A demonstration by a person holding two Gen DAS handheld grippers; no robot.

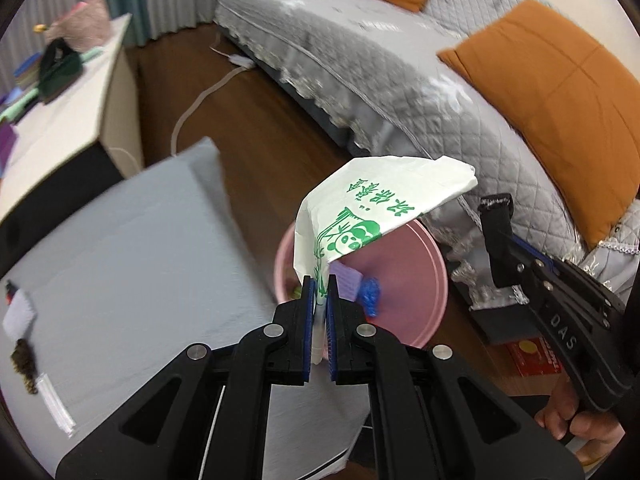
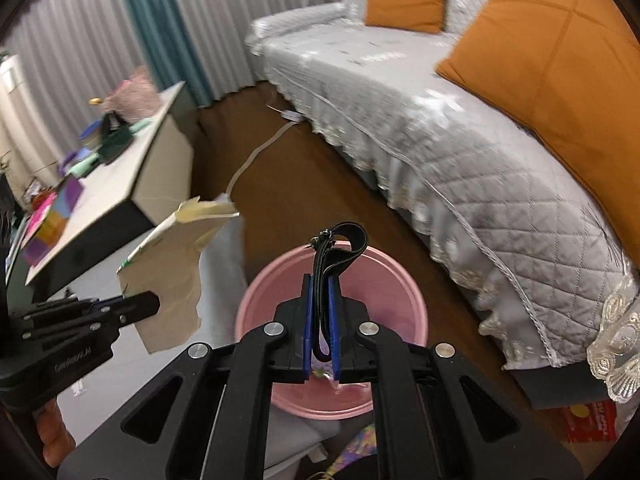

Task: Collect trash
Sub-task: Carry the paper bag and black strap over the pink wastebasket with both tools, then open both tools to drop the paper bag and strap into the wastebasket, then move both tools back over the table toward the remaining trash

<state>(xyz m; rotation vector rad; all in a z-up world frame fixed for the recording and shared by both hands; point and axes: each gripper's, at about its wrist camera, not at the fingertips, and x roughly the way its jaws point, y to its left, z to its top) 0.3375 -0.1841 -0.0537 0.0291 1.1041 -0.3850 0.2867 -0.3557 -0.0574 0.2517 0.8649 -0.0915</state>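
My left gripper [image 1: 321, 285] is shut on the lower edge of a white paper bag [image 1: 376, 200] with a green panda print, holding it over a pink bin [image 1: 404, 272] on the floor. A purple scrap [image 1: 347, 285] and a blue scrap [image 1: 370, 296] lie inside the bin. My right gripper [image 2: 320, 280] is shut on a looped black zipper strap [image 2: 340, 248], above the pink bin [image 2: 384, 276]. In the right wrist view, the left gripper [image 2: 154, 302] shows at the left with the paper bag [image 2: 172, 276]. The right gripper [image 1: 496, 206] shows at the right of the left wrist view.
A low table with a grey cloth [image 1: 140, 260] holds a white paper liner [image 1: 18, 314], a brown clump [image 1: 24, 364] and a clear wrapper [image 1: 56, 404]. A grey quilted sofa [image 2: 440, 140] with orange cushions [image 2: 560, 60] runs along the right. A red packet [image 2: 588, 420] lies on the floor. A white cabinet [image 2: 132, 172] stands at the left.
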